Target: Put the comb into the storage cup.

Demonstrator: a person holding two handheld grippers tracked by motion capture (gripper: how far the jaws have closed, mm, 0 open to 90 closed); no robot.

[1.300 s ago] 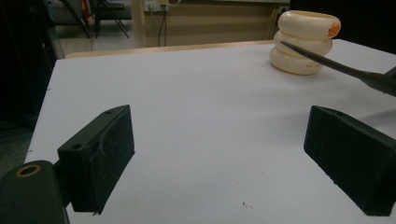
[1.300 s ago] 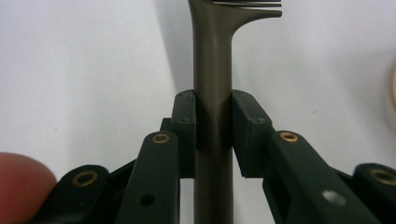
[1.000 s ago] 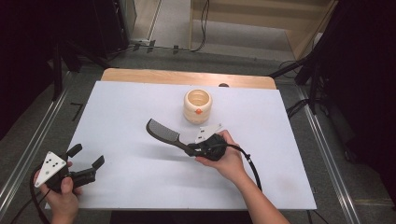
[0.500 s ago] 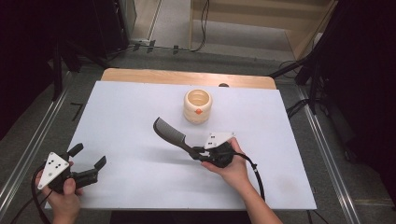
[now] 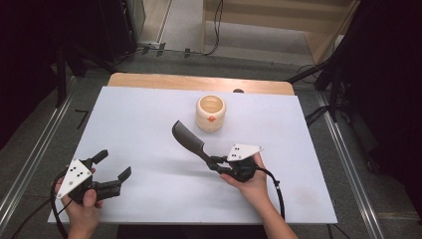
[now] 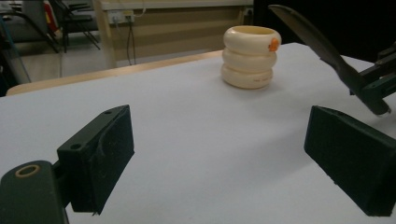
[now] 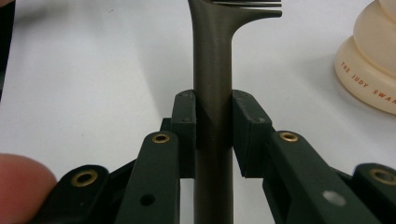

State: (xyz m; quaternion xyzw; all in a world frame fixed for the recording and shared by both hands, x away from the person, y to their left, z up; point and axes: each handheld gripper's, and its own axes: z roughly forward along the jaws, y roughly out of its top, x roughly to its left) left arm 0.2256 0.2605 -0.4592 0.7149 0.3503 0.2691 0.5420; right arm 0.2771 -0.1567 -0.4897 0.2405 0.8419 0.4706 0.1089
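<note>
Item: dark comb [image 5: 188, 139], long-handled, teeth at the far end. Location: raised over the white table [image 5: 149, 129], just short of the cream ringed cup [image 5: 211, 113], not touching it; it angles up and away from the holder's hand.

Item: right gripper [image 5: 219, 164]. Condition: jaws clamped on the comb's handle [image 7: 212, 116], one pad on each side.

Item: left gripper [image 5: 112, 172]. Location: near the table's front left corner, well apart from the comb. Condition: jaws spread wide, nothing between the pads [image 6: 109, 154]; it faces the cup [image 6: 251, 56].

Item: cup, standing upright, small orange mark on its side.
</note>
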